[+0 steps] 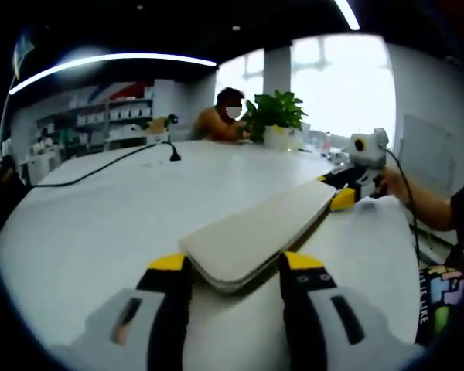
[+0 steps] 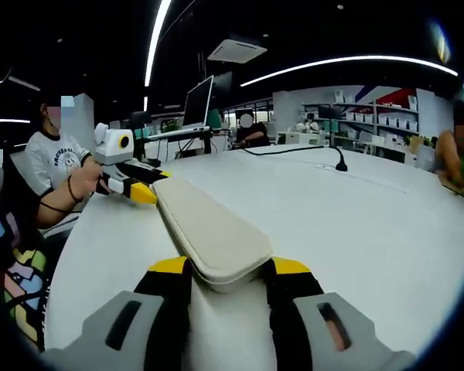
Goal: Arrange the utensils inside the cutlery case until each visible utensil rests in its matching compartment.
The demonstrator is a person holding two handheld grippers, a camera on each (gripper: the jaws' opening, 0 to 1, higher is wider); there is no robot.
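Observation:
A long, flat, cream cutlery case [image 1: 255, 232] lies closed on the white table [image 1: 100, 224], so whatever is inside is hidden. In the left gripper view my left gripper [image 1: 236, 263] has its yellow-tipped jaws on both sides of the case's near end. My right gripper [image 1: 344, 189] holds the far end, with a hand on it. The right gripper view shows the same case [image 2: 205, 228] from the other end. There my right gripper [image 2: 224, 267] clamps the near end and my left gripper [image 2: 147, 185] sits at the far one.
A black cable runs across the table to a small black stand [image 1: 172, 153] [image 2: 340, 164]. A potted plant [image 1: 277, 116] stands at the far edge beside a seated person. Shelves line the back wall. The table edge [image 2: 85, 255] is close on my right gripper's left.

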